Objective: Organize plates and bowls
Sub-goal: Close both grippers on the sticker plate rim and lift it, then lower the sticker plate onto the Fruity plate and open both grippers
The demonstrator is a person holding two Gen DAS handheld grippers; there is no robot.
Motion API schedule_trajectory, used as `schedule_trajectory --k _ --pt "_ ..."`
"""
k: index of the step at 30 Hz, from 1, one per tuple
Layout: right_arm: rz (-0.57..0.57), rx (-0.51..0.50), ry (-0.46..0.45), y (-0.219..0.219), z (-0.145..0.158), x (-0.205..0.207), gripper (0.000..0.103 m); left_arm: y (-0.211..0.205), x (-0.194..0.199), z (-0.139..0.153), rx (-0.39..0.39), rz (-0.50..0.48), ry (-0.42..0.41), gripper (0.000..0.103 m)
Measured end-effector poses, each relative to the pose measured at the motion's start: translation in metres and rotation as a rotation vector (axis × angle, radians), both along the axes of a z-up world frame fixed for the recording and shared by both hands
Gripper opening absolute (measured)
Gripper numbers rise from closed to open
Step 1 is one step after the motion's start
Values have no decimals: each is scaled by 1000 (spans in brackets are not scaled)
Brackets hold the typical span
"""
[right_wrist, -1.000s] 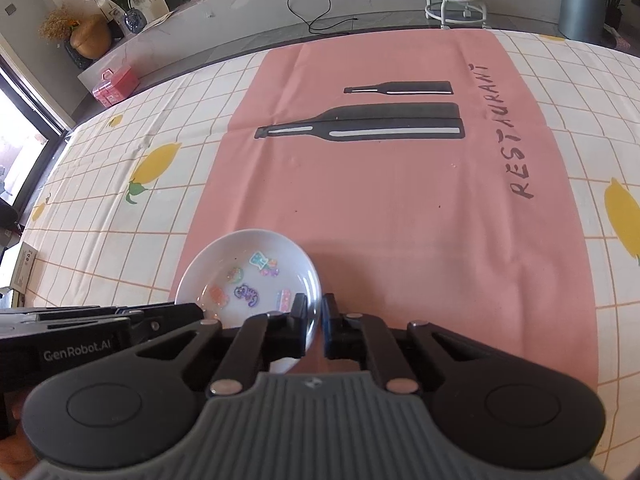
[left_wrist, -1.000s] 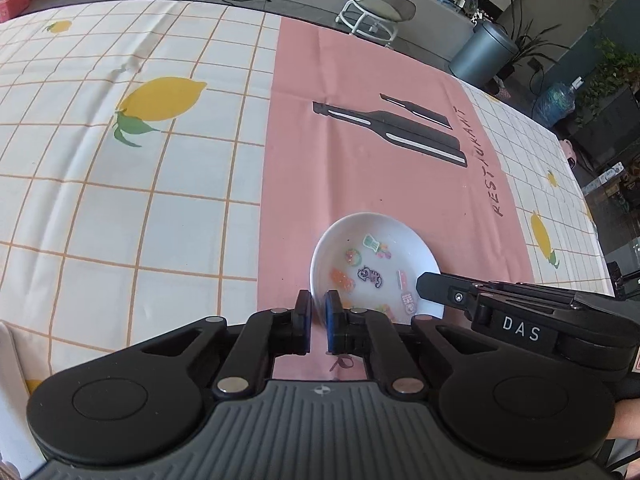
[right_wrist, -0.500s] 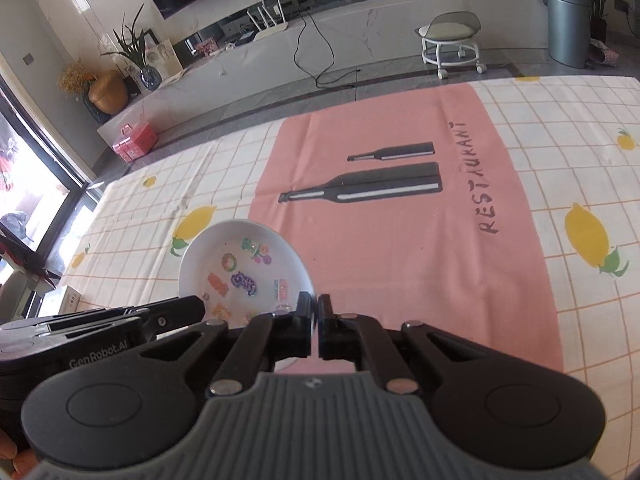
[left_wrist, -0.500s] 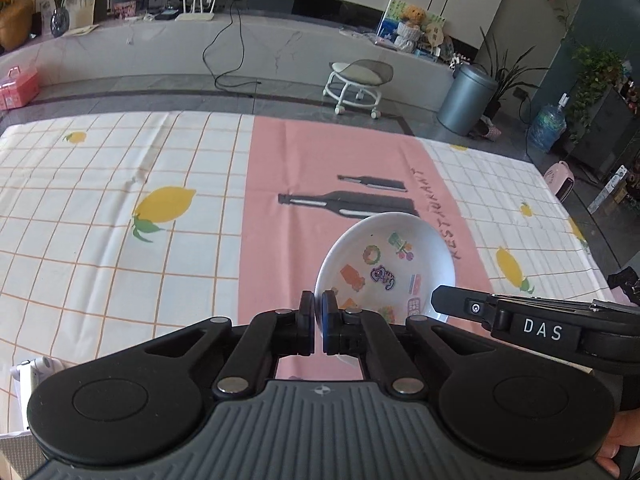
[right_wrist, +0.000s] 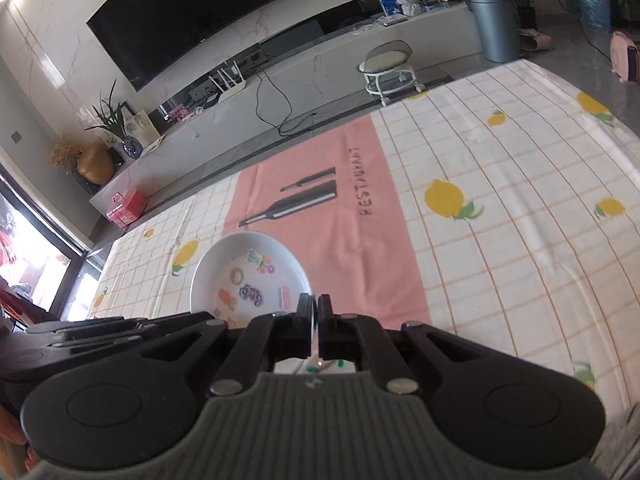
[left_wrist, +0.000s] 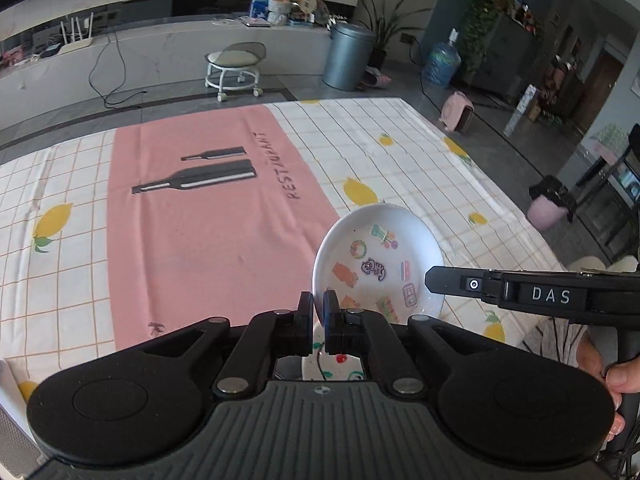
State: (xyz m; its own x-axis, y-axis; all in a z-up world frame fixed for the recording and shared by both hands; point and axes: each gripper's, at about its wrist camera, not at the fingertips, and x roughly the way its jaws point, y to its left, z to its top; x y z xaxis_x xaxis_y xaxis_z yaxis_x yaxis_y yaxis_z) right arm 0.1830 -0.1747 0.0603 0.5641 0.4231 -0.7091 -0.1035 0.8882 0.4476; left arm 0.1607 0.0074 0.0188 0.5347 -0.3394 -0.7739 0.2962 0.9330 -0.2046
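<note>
Left wrist view: our left gripper (left_wrist: 318,312) pinches the near left rim of the white bowl (left_wrist: 380,256), which tilts up above the tablecloth (left_wrist: 200,240); the right gripper (left_wrist: 448,282) reaches in from the right. Right wrist view: our right gripper (right_wrist: 314,312) clamps the bowl (right_wrist: 248,276) at its near right rim. It looks like glazed ceramic, so stiff, slippery and breakable; opposite rim holds suit it.

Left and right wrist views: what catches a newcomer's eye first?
A white ceramic bowl with colourful cartoon stickers, held above the table, its rim pinched by the left gripper and the right gripper. Beneath spreads a lemon-print checked tablecloth with a pink RESTAURANT panel.
</note>
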Motion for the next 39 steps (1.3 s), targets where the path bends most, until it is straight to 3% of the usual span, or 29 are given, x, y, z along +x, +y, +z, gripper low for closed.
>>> schedule_trajectory --k 5,16,29,39 --pt "-54 2 66 -21 -23 -26 0 -20 -6 -20 45 -69 76 5" --pt "-59 -46 164 -30 -53 -43 0 -46 -16 -47 132 -154 153 5" --pt "-81 -74 232 -30 -75 -44 0 -76 -26 -66 323 -175 88 8" --pt "-123 -57 266 -30 -81 -33 0 -78 -25 -70 335 -117 29 17"
